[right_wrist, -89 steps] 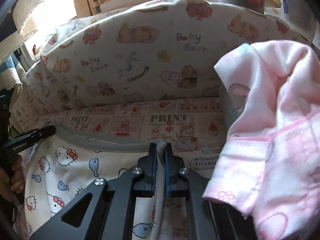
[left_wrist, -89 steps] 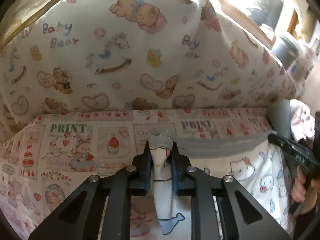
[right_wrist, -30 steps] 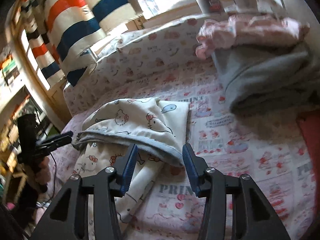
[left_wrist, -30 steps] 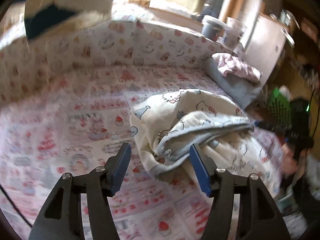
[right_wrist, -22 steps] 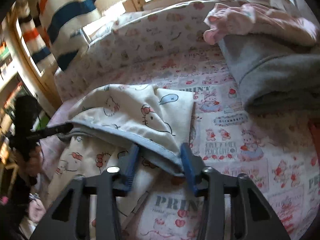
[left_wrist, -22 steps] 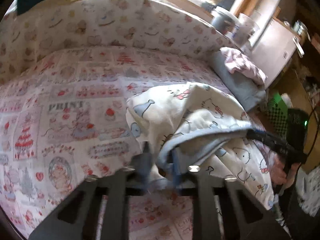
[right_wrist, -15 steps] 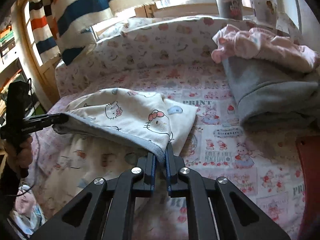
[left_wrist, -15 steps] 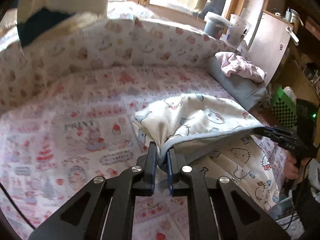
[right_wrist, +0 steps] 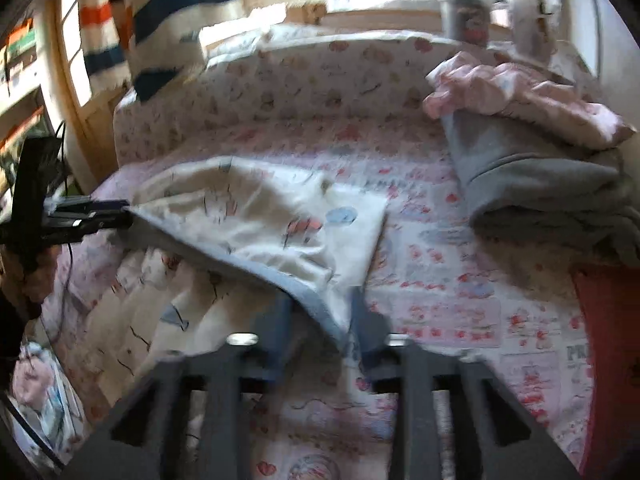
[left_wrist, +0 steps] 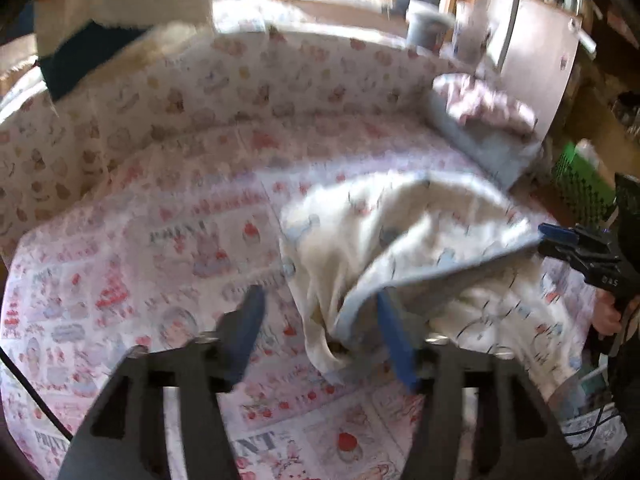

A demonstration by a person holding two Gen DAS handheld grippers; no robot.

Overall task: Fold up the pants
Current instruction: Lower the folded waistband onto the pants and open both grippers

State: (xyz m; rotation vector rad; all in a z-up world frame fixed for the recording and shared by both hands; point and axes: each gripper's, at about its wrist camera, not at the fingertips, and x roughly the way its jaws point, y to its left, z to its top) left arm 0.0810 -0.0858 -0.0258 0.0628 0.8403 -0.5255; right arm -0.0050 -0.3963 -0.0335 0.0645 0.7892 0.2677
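Observation:
Cream cartoon-print pants (left_wrist: 400, 232) lie folded over on the printed bedsheet (left_wrist: 160, 264), their grey-blue waistband (left_wrist: 420, 272) on top. My left gripper (left_wrist: 320, 328) is opening; the waistband's near corner sits between its jaws beside the right finger (left_wrist: 396, 340), unpinched. My right gripper (right_wrist: 322, 320) is opening too, with the other waistband corner (right_wrist: 316, 312) loose between its fingers. In the right wrist view the pants (right_wrist: 256, 208) spread to the left, where the left gripper (right_wrist: 100, 216) shows at the band's end. The right gripper (left_wrist: 560, 244) shows at the far right of the left wrist view.
A folded grey garment (right_wrist: 540, 176) with a pink one (right_wrist: 520, 96) on top lies at the bed's right. A padded printed bumper (left_wrist: 240, 80) walls the back. Two cups (right_wrist: 464, 16) stand on the ledge behind. A red object (right_wrist: 608, 340) sits at the right edge.
Half a second ago both grippers were shut on the waistband's corners. Both now have their jaws spread, and the band has sagged onto the pants.

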